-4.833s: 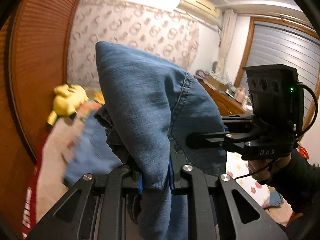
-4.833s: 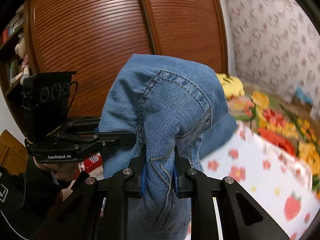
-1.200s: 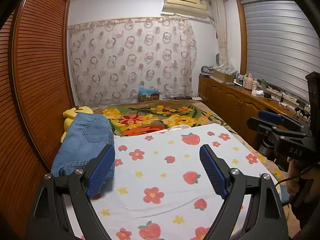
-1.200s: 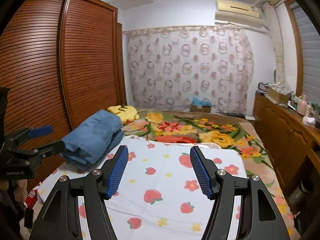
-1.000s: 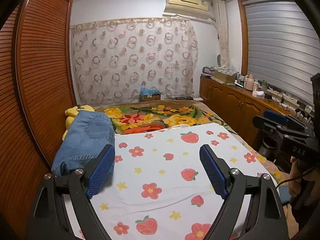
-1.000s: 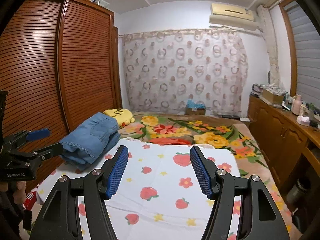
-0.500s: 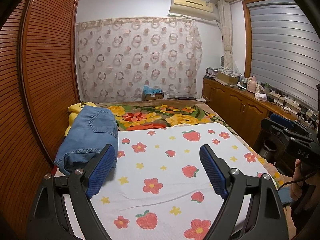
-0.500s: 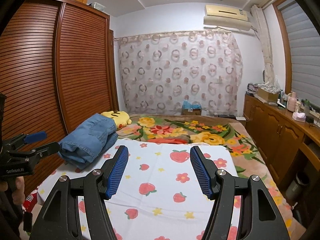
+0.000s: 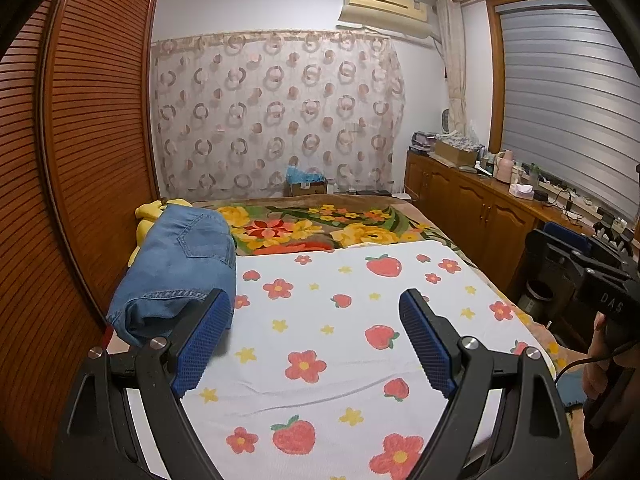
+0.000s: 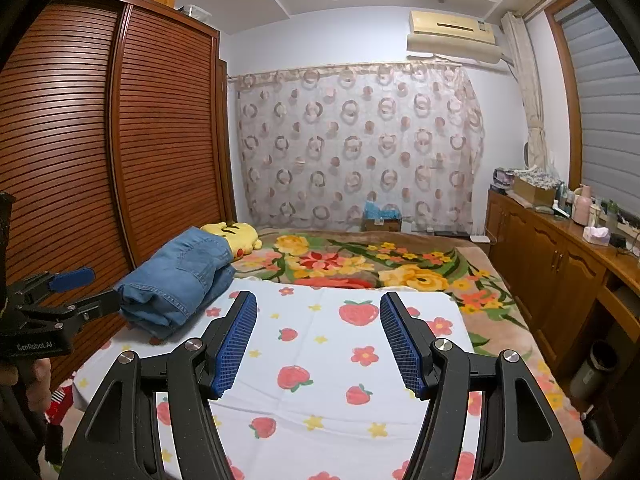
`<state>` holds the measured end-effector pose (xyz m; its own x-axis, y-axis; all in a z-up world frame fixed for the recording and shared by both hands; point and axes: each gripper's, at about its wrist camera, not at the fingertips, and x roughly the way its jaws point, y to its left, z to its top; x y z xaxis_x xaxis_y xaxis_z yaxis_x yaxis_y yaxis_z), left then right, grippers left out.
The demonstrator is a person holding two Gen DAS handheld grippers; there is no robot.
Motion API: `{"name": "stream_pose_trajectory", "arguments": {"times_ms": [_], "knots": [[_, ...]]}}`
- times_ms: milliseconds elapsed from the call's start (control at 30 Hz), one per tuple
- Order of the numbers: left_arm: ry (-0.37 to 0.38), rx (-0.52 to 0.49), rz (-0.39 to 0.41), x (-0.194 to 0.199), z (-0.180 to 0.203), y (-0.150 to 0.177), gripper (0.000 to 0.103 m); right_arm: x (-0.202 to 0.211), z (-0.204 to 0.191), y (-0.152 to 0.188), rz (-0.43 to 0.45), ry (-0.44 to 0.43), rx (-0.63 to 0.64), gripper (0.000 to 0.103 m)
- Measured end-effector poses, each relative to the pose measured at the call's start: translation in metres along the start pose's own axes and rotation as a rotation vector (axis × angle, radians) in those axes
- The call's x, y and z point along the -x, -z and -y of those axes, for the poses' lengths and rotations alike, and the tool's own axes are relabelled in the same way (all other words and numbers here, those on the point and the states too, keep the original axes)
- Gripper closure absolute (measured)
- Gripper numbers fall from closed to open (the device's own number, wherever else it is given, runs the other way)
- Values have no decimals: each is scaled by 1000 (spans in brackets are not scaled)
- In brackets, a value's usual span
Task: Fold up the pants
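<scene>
The blue denim pants lie folded in a bundle on the left side of the bed, next to the wardrobe; they also show in the right wrist view. My left gripper is open and empty, held above the white sheet, back from the pants. My right gripper is open and empty above the sheet. The left gripper also shows at the left edge of the right wrist view, the right gripper at the right edge of the left wrist view.
A white sheet with strawberries and flowers covers the near bed; a floral blanket lies beyond. A yellow plush toy sits behind the pants. Brown slatted wardrobe doors stand left, wooden cabinets right.
Both grippers held the pants 4.8 s ago and have let go. Since a second ago both open grippers have pulled back and risen a little; the pants stay in place.
</scene>
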<state>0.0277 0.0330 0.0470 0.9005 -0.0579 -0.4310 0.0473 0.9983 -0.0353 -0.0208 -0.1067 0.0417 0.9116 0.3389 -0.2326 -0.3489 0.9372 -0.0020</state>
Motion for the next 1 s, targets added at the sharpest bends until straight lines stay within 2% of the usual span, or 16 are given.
{"name": "stream_pose_trajectory", "arguments": {"times_ms": [1000], "knots": [[-4,8,6,1,-5,1,16,5,5,-1,-5,-5,3,37]]}}
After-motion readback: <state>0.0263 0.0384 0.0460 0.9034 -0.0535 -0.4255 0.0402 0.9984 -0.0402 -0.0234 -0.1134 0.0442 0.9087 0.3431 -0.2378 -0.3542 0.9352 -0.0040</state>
